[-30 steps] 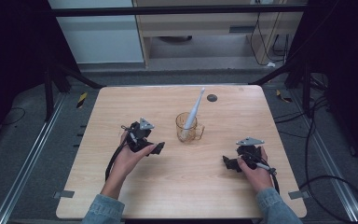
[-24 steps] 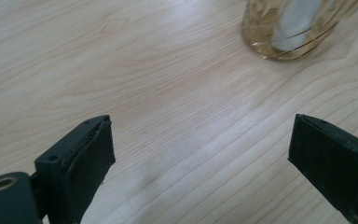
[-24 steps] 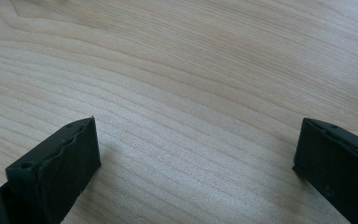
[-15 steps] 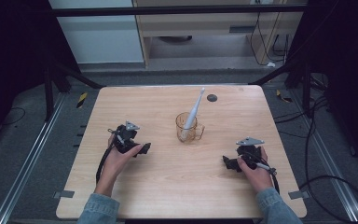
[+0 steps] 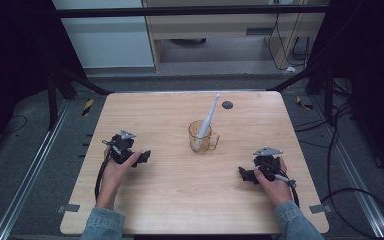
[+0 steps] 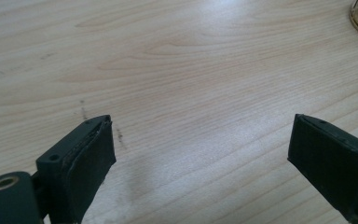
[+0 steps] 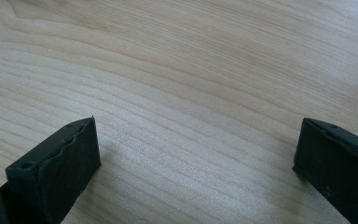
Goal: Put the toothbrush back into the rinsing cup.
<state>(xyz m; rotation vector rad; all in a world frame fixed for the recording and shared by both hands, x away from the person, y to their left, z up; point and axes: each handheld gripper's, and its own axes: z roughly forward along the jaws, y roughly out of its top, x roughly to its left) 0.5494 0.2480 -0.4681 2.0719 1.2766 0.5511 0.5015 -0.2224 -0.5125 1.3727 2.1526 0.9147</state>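
Toothbrush (image 5: 207, 120), likely light, stiff, slippery plastic, leans in cup (image 5: 200, 137) between both released grippers, left (image 5: 139, 158), right (image 5: 245, 175); grasp its upper handle.

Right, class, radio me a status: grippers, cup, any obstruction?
Left gripper open, empty, low over table. Right gripper open, empty. Toothbrush leans in cup, untouched. Nothing between.

I see a table (image 5: 170, 195) of pale, matt wood with visible grain. The cup (image 5: 200, 136) is clear amber plastic, glossy. The toothbrush (image 5: 207, 120) is smooth white plastic. My fingers (image 6: 81, 163) are matt black.
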